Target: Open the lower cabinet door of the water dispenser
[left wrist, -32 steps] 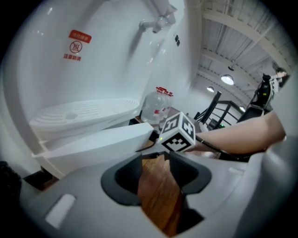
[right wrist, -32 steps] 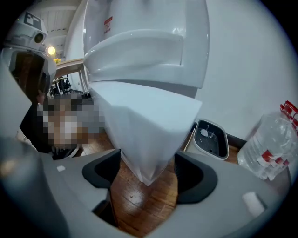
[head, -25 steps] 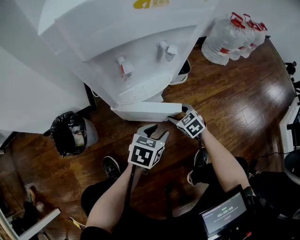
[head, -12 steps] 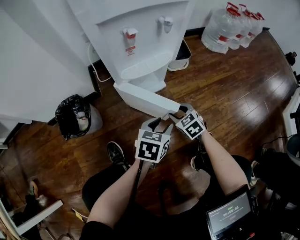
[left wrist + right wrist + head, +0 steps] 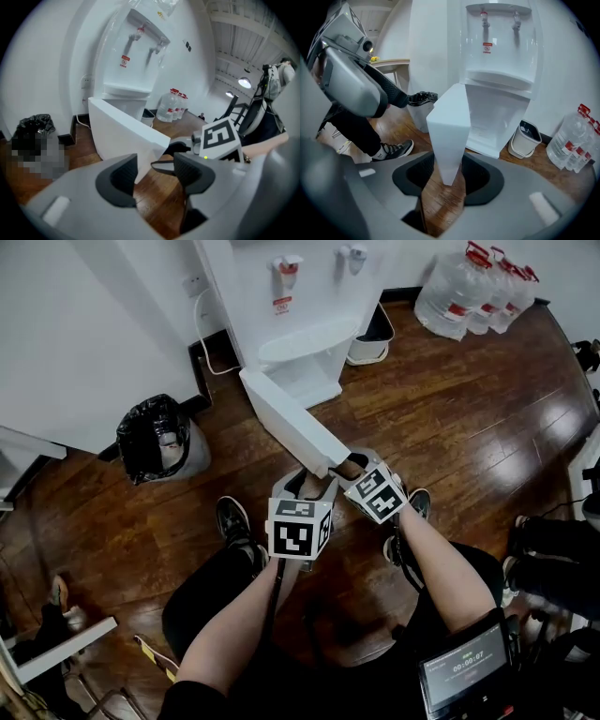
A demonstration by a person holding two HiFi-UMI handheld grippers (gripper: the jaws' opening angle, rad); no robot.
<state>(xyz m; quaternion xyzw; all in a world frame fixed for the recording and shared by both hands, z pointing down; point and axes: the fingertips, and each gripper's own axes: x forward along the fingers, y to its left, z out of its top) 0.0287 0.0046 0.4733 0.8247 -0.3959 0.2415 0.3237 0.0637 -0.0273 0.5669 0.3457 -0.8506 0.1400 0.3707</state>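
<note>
Nearest us, well out in front of the water dispenser (image 5: 314, 296), our left tool (image 5: 307, 486) hangs over the wooden floor (image 5: 450, 427) with its jaws wide. They have just been opening. The free lower corner of the lower cabinet door (image 5: 291, 423) shows in the gap, and neither pad presses on it. One of our shoes (image 5: 230, 519) stands on the floor on that same front side of the dispenser.

Just beside the left tool and a little closer to the dispenser, our right tool (image 5: 349, 465) has its jaws narrow. They have just been closing, and they grip the door's free edge, which stands upright between the two pads.

The door stands open, swung far out from the dispenser's front. Its hinged end is at the dispenser's base and its free end reaches to our tools.

On the dispenser's face above the door, two taps (image 5: 286, 266) sit over the drip tray. A black bin bag (image 5: 155, 437) sits to the dispenser's left by the wall. A white pail (image 5: 373, 338) stands just beside its right side, and water bottles (image 5: 469, 296) stand farther right of it.
</note>
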